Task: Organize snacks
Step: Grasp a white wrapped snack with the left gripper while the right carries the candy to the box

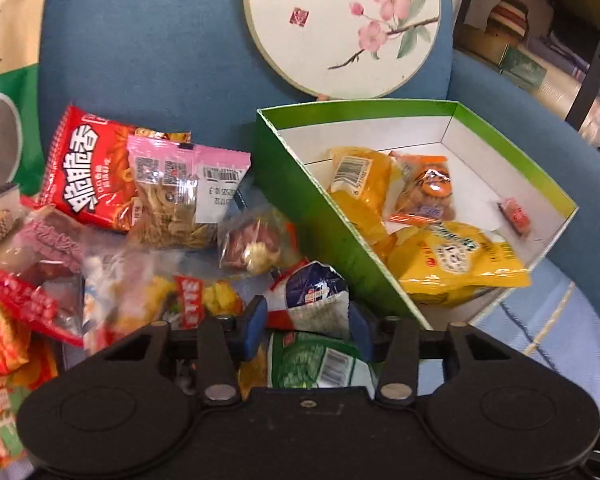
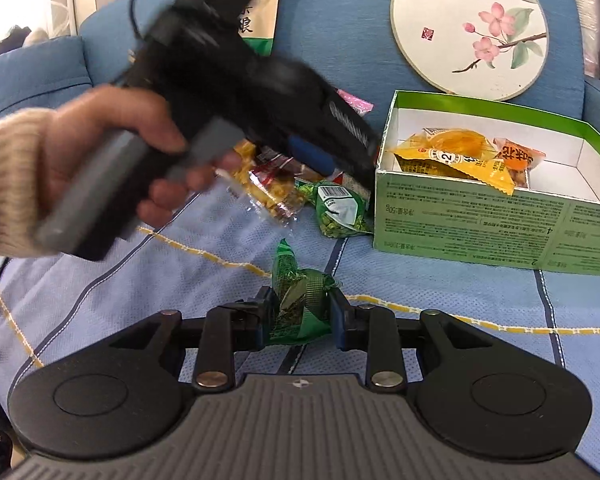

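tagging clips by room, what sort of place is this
Likely a home living room: snacks lie on a blue fabric sofa, with a round painted fan against its backrest and a checked blanket over the seat.

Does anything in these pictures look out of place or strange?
Yes. One yellow snack packet hangs over the front wall of the green box instead of lying inside. Many packets are still in a loose pile left of the box.

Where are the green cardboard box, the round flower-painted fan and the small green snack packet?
Green cardboard box (image 2: 480, 216): right wrist view, printed front wall.
Round flower-painted fan (image 1: 320, 20): left wrist view, plain face.
Small green snack packet (image 2: 300, 300): right wrist view, crinkled middle.
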`<move>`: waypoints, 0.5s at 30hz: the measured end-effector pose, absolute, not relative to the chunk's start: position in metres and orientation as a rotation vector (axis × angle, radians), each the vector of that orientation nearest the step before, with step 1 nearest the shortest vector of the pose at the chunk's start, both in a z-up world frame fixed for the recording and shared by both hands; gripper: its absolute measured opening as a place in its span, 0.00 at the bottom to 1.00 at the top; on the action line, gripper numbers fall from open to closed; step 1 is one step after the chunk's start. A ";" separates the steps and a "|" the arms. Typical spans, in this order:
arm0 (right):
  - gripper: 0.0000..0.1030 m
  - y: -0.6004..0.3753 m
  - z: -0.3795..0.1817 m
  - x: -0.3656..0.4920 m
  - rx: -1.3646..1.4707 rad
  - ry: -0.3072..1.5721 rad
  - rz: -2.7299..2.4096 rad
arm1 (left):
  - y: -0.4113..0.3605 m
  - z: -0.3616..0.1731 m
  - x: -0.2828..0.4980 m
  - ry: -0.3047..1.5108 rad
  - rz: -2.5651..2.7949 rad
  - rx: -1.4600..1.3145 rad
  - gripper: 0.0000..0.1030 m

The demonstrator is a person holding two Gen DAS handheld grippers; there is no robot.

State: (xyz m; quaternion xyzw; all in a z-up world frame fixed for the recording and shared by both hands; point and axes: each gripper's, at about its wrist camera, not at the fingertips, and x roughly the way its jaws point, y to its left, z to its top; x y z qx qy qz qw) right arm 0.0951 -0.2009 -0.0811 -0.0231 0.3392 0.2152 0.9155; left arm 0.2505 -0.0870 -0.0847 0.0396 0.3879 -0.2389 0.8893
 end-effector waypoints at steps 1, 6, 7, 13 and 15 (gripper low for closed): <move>0.50 -0.201 -0.081 0.096 -0.048 0.699 0.446 | -0.088 -0.086 0.252 0.797 -0.495 0.094 0.67; 0.50 -0.198 -0.084 0.097 -0.056 0.714 0.447 | -0.084 -0.089 0.264 0.789 -0.520 0.098 0.68; 0.50 -0.197 -0.084 0.097 -0.059 0.715 0.448 | -0.084 -0.089 0.264 0.777 -0.529 0.117 0.72; 0.50 -0.198 -0.084 0.098 -0.059 0.716 0.445 | -0.084 -0.092 0.266 0.756 -0.525 0.137 0.60; 0.50 -0.200 -0.084 0.099 -0.058 0.715 0.441 | -0.085 -0.093 0.258 0.741 -0.521 0.167 0.54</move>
